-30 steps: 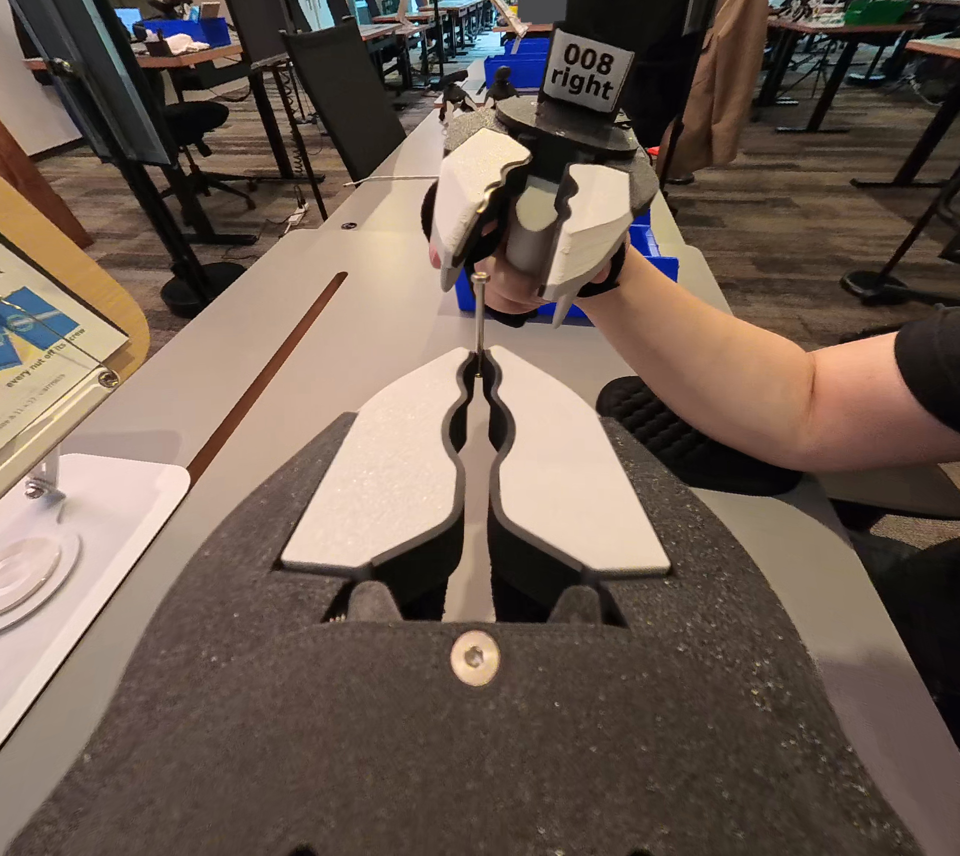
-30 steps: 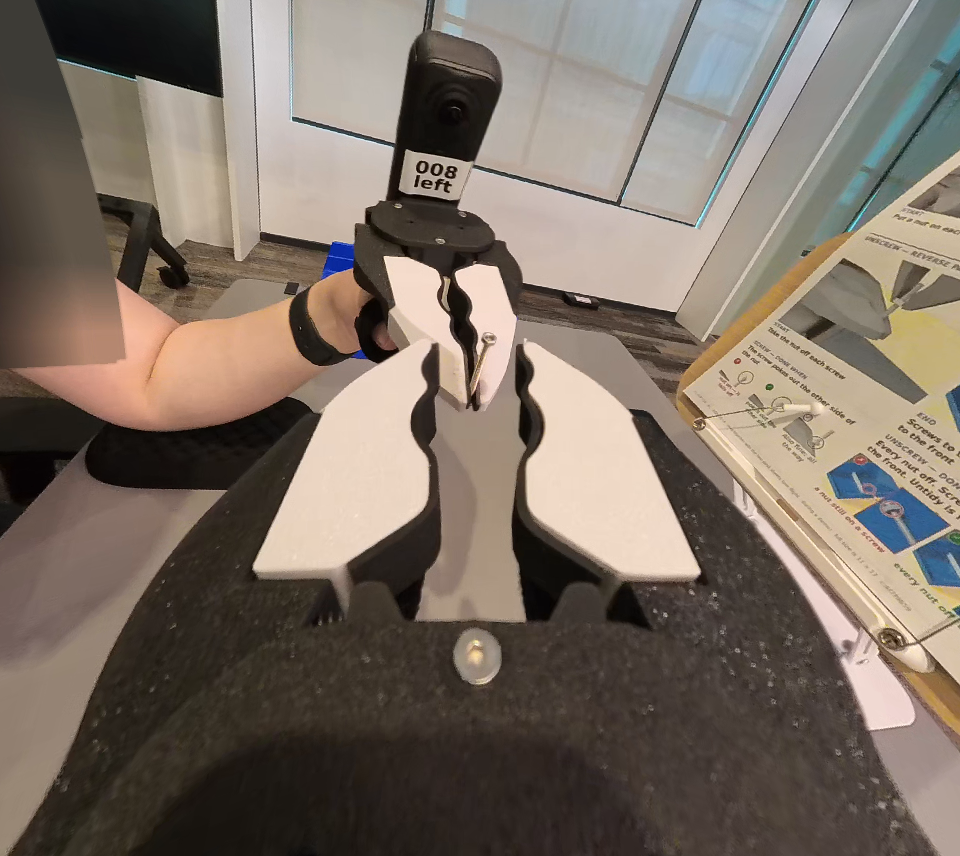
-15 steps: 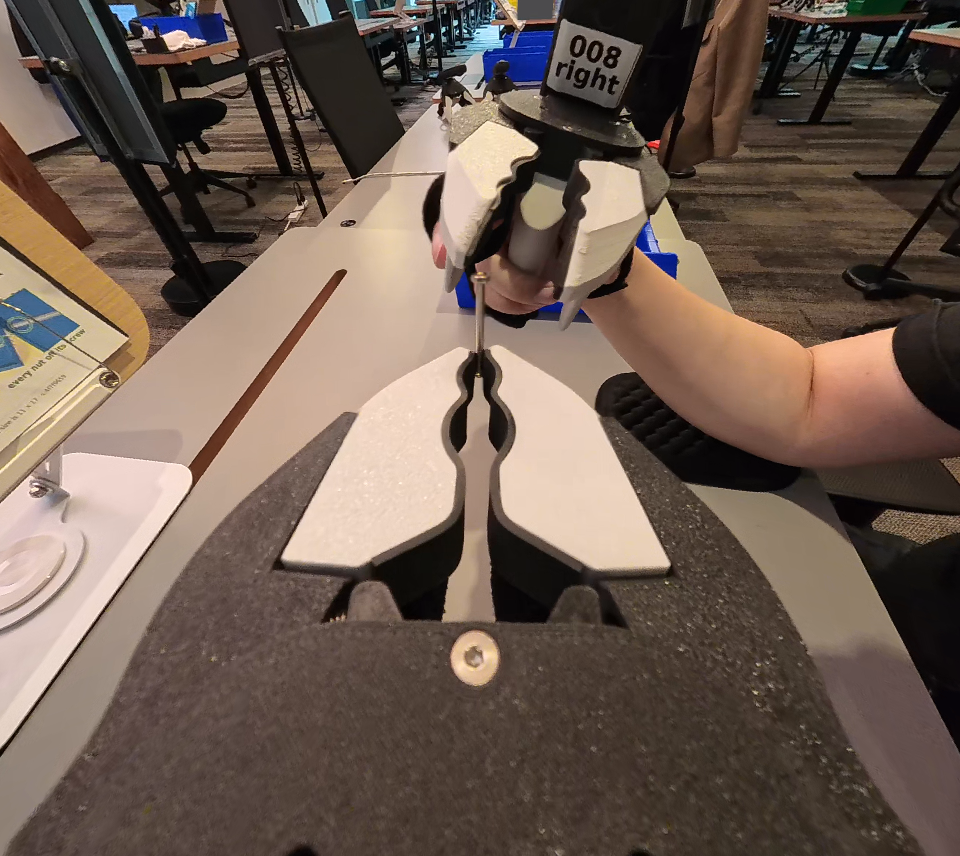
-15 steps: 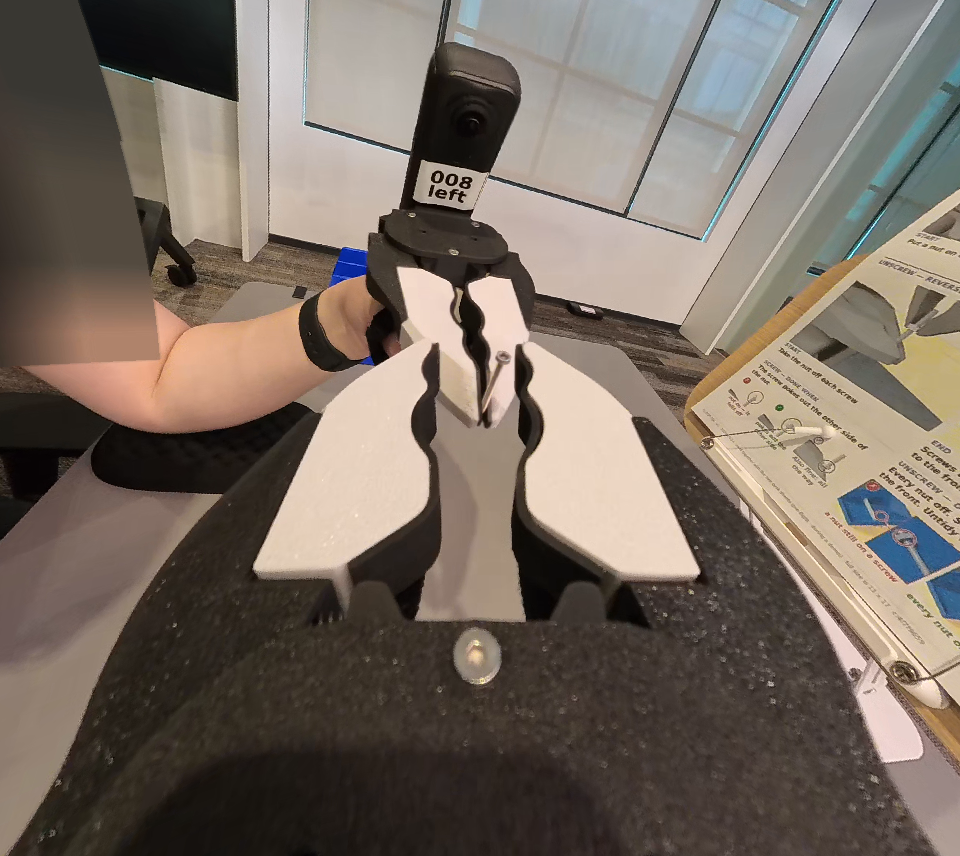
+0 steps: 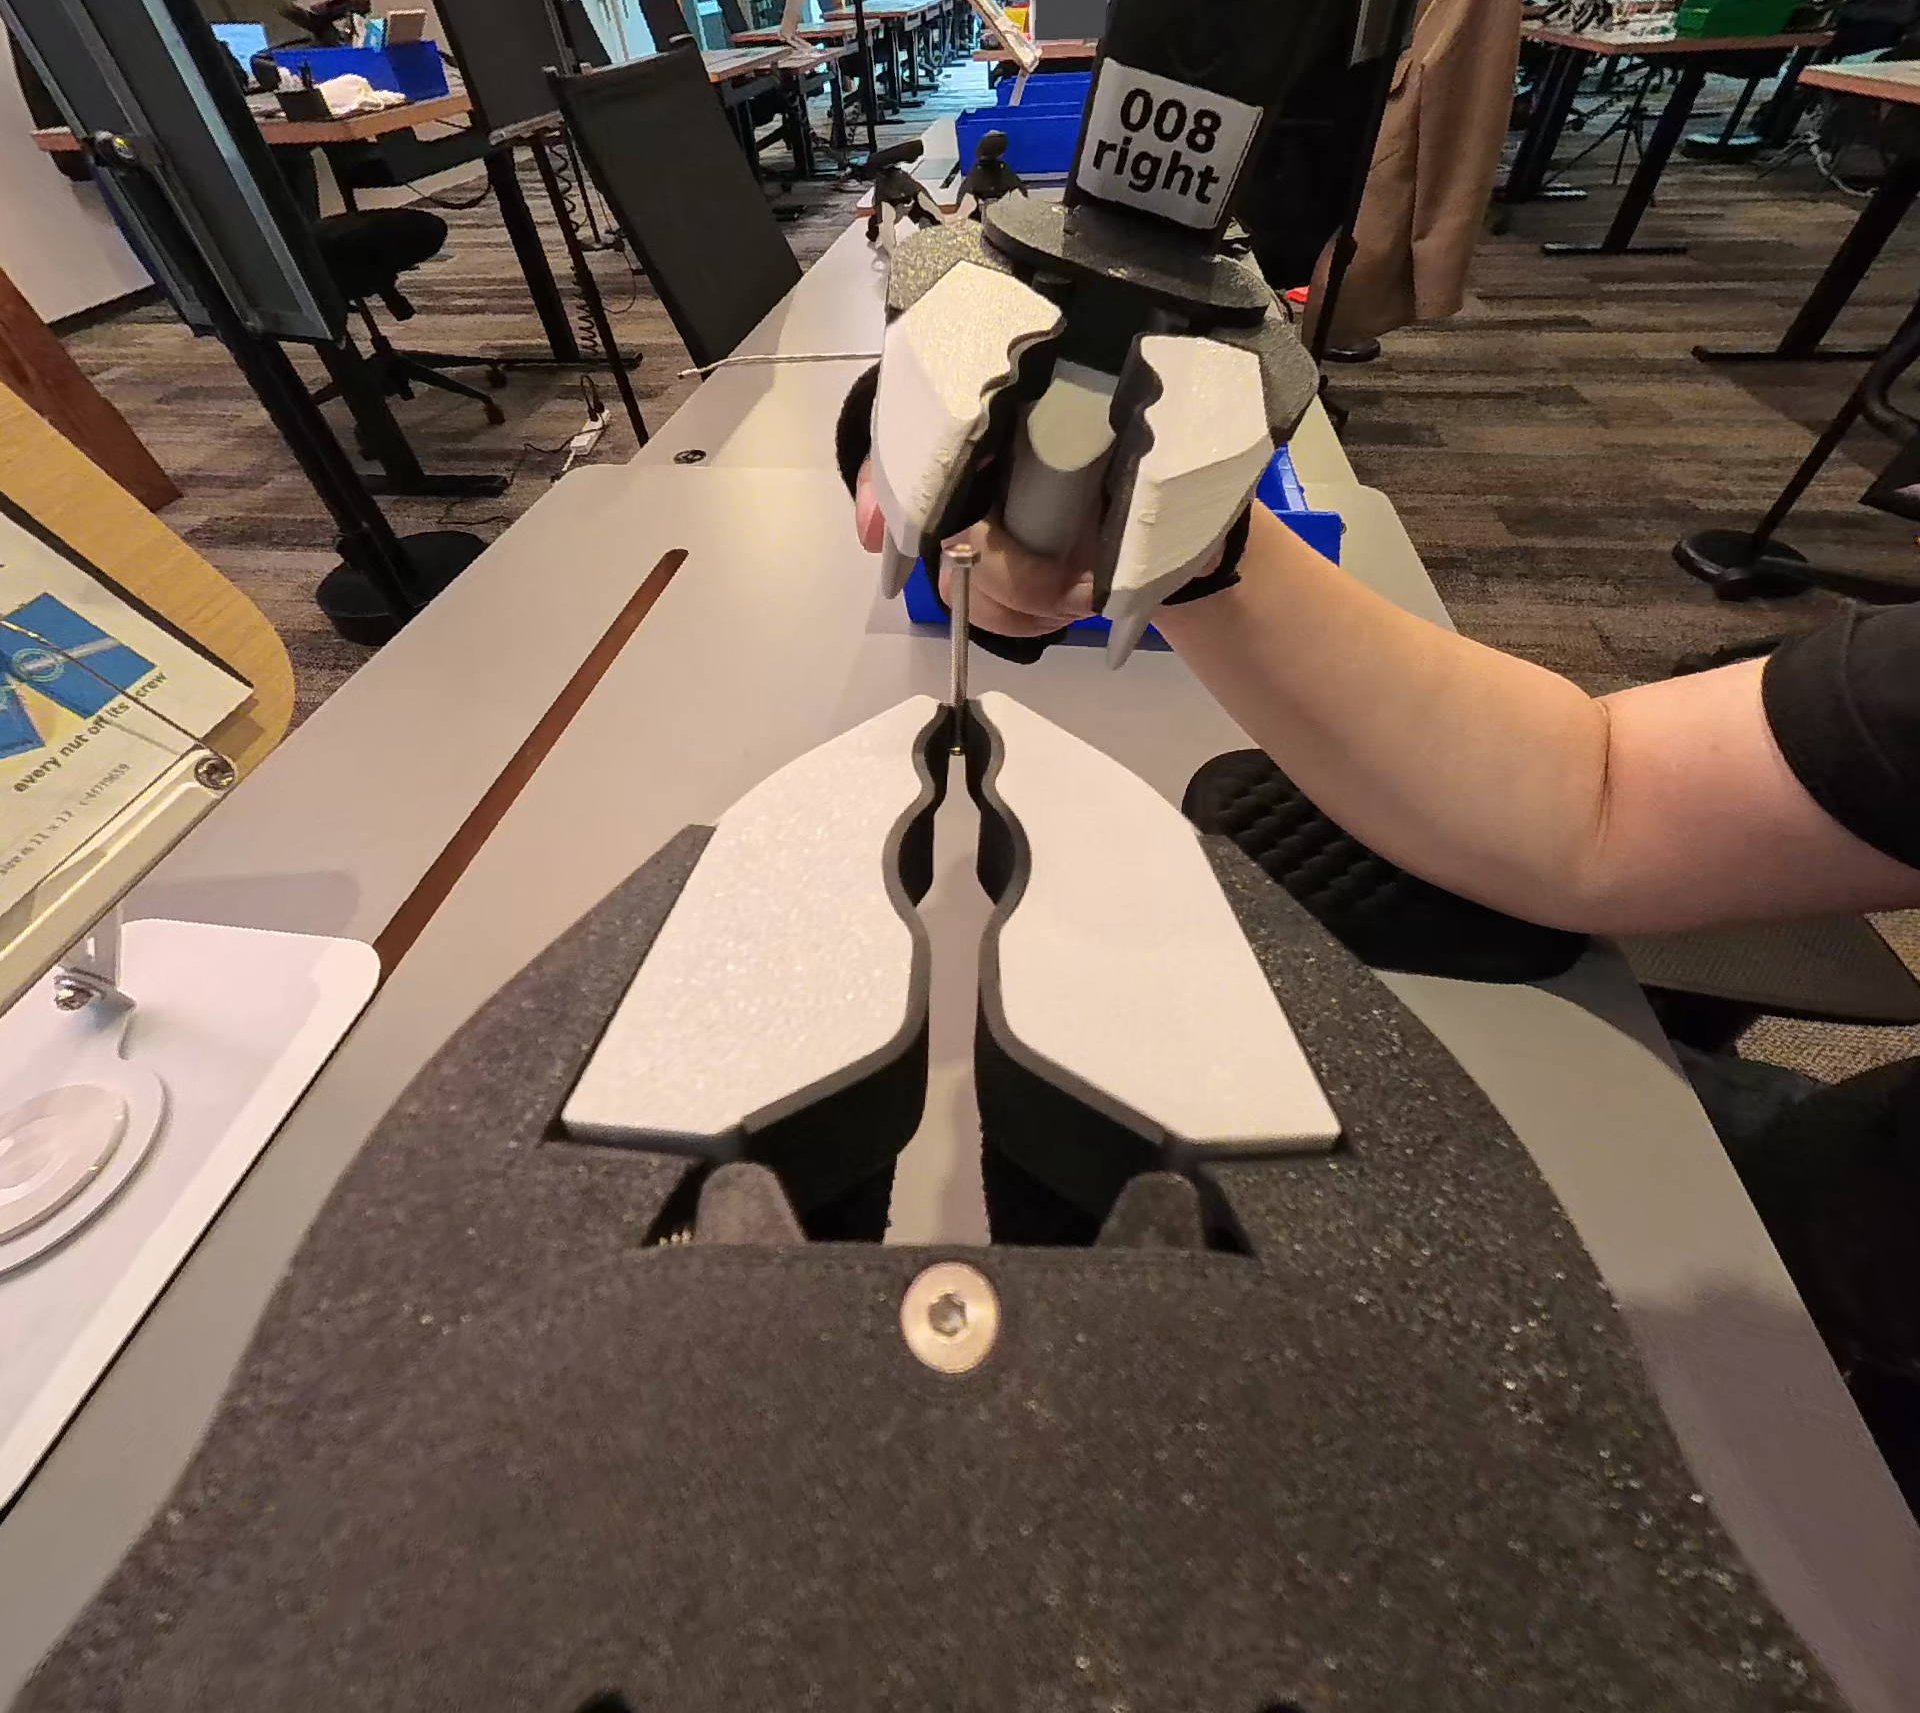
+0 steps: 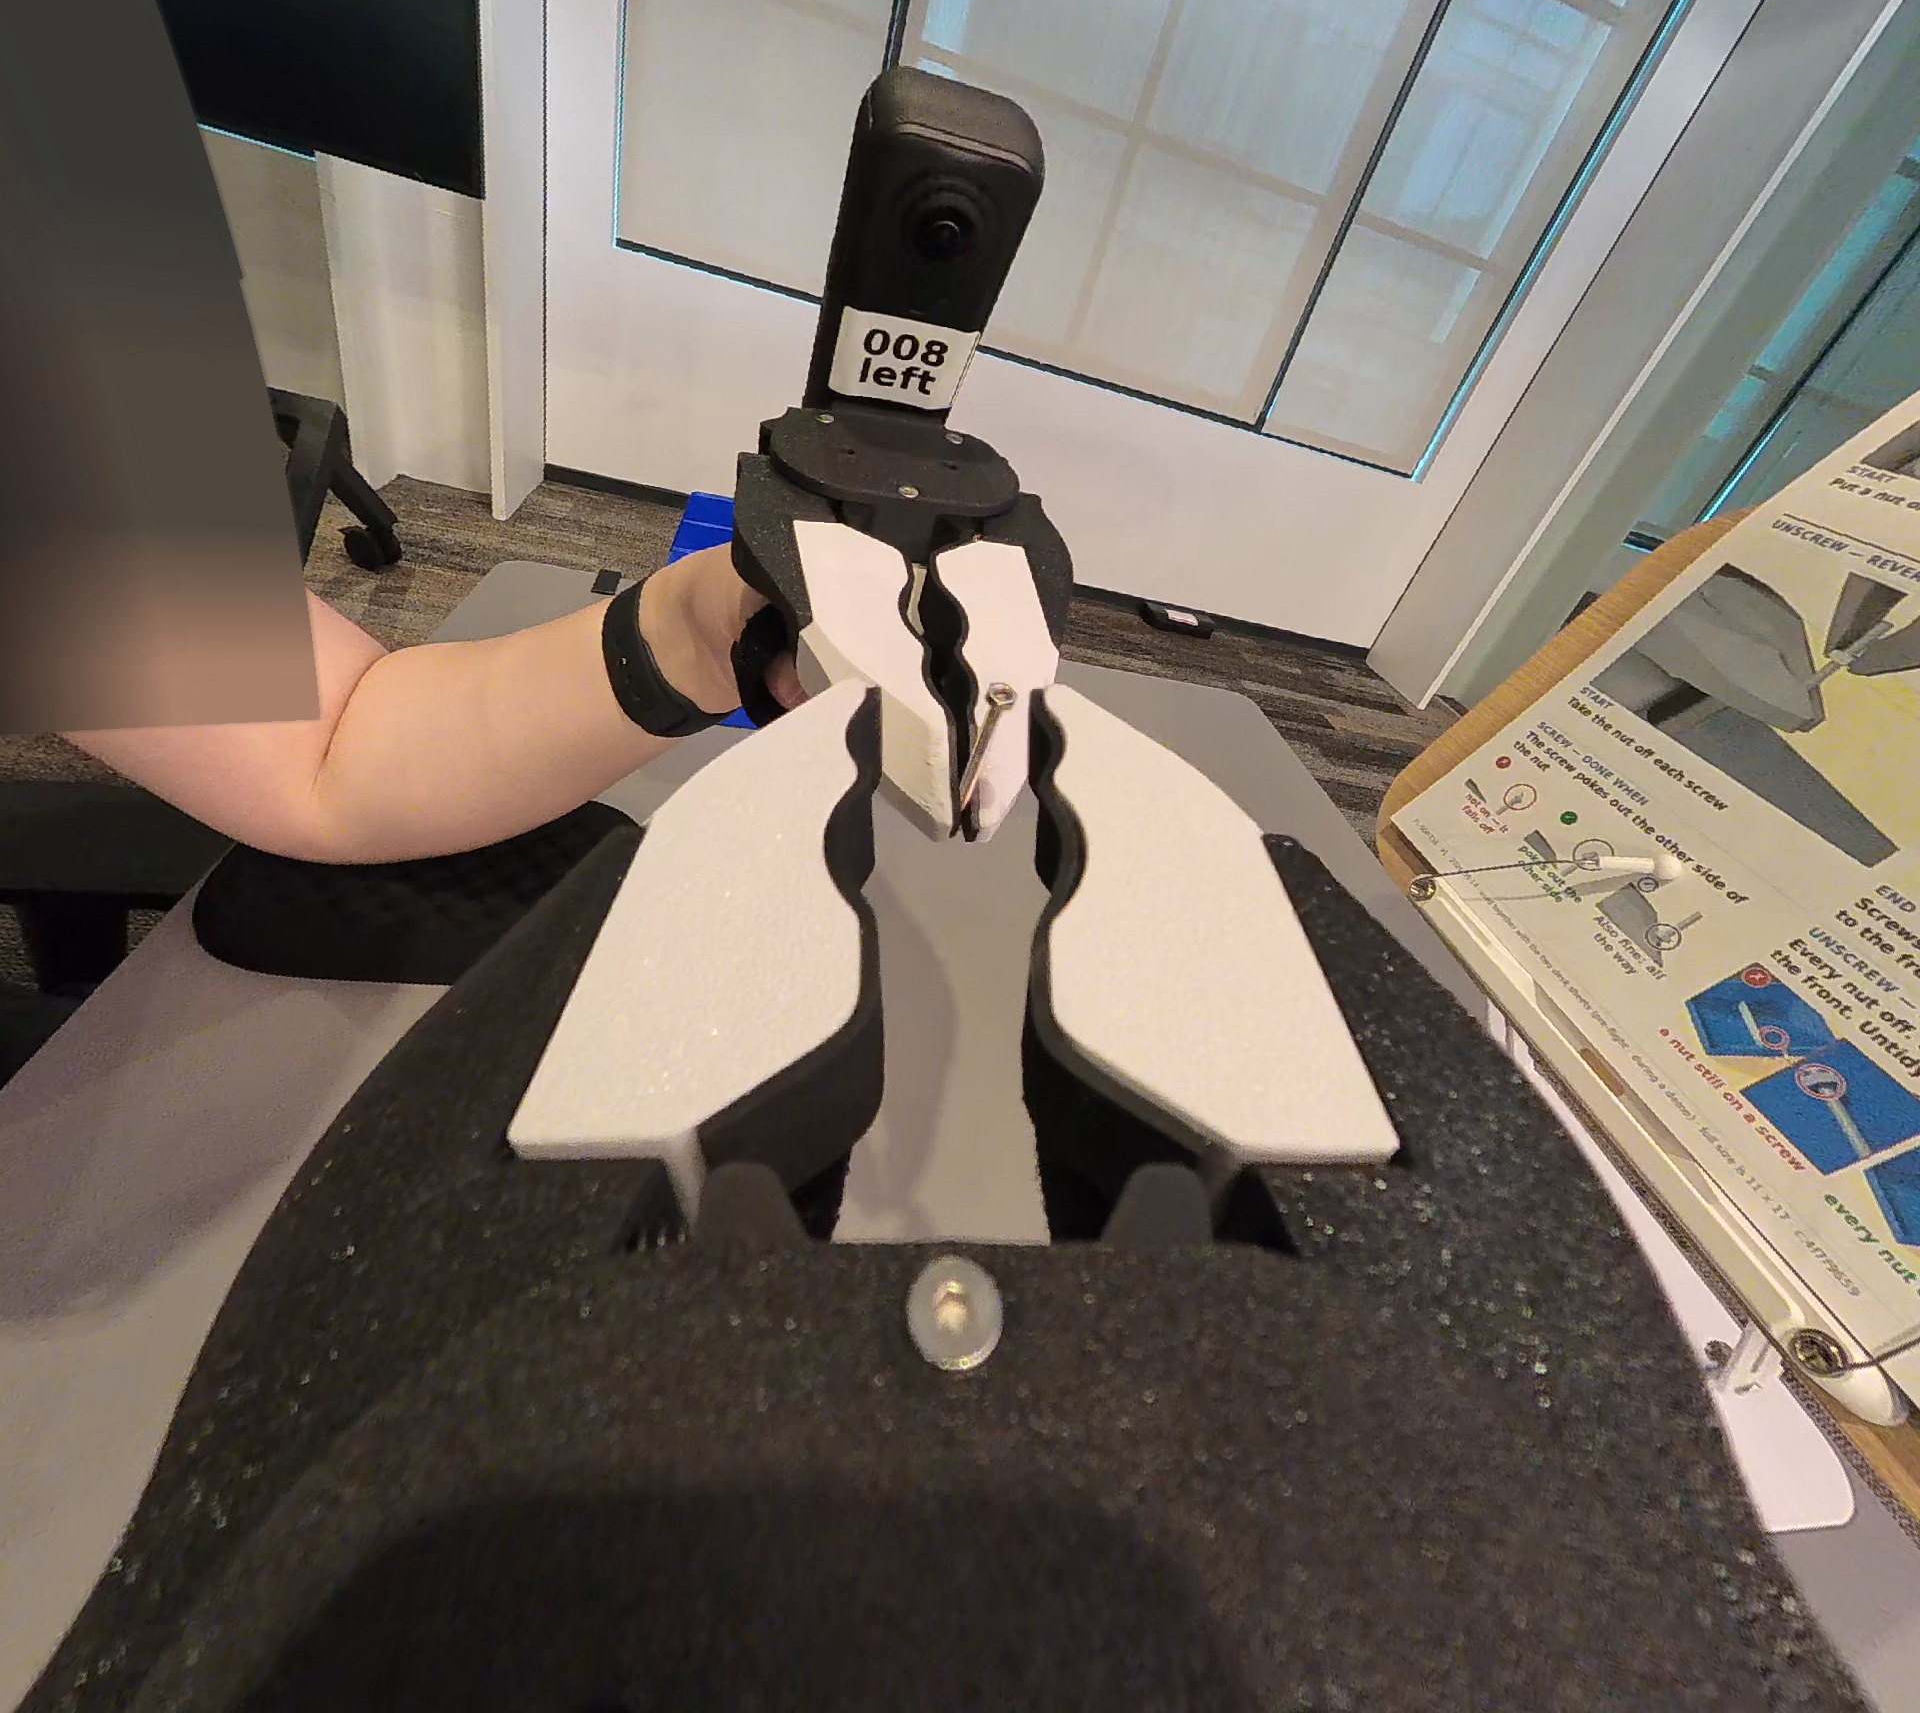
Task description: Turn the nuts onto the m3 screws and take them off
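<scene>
My left gripper [image 5: 961, 709] is shut on the lower end of a thin steel m3 screw [image 5: 961, 624], which stands upright with its head on top. A small brass-coloured glint shows between the pads at the screw's foot; I cannot tell if it is a nut. My right gripper [image 5: 1006, 624] is open, pointing down, with its left fingertip just beside the screw head. In the right wrist view the left gripper [image 6: 958, 832] holds the screw [image 6: 982, 749] between my open right gripper's [image 6: 951, 699] fingers.
A blue bin [image 5: 1304, 510] sits on the grey table [image 5: 748, 583] behind the right hand. An instruction board [image 6: 1714, 884] on a white stand [image 5: 187, 1081] is at the table's side. A black wrist pad [image 5: 1351, 874] lies under the forearm. Only a small space, under 4 cm, lies between the two pairs of fingers.
Almost nothing. The right gripper has shifted slightly around the screw head and stays open. The left gripper still holds the screw in the same place.
</scene>
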`<action>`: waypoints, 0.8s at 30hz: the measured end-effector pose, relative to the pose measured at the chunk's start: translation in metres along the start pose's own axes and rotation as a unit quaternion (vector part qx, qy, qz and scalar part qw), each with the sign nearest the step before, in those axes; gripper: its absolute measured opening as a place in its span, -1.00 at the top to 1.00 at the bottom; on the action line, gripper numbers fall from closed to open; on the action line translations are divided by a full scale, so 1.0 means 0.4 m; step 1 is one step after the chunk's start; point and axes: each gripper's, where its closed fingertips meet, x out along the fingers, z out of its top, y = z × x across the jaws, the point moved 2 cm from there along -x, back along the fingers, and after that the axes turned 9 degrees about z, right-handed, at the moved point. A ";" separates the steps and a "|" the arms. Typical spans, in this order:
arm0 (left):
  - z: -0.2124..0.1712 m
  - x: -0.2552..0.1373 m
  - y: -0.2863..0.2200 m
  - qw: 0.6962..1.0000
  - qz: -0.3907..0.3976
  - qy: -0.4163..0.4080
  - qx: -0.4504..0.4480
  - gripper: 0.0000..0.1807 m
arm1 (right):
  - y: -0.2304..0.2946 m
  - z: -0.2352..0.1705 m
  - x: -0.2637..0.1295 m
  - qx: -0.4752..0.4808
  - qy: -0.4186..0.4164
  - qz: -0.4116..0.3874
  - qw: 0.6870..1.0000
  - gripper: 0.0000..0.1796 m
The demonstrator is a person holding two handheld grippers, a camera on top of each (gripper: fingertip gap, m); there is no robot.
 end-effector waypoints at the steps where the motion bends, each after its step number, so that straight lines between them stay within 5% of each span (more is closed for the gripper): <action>1: 0.000 0.000 0.001 1.000 0.001 0.000 0.000 0.98 | 0.001 0.001 0.000 0.000 -0.001 0.001 1.000 0.71; 24: 0.001 -0.002 -0.003 1.000 -0.001 0.002 0.001 0.98 | -0.002 -0.003 0.001 -0.005 0.006 -0.005 1.000 0.71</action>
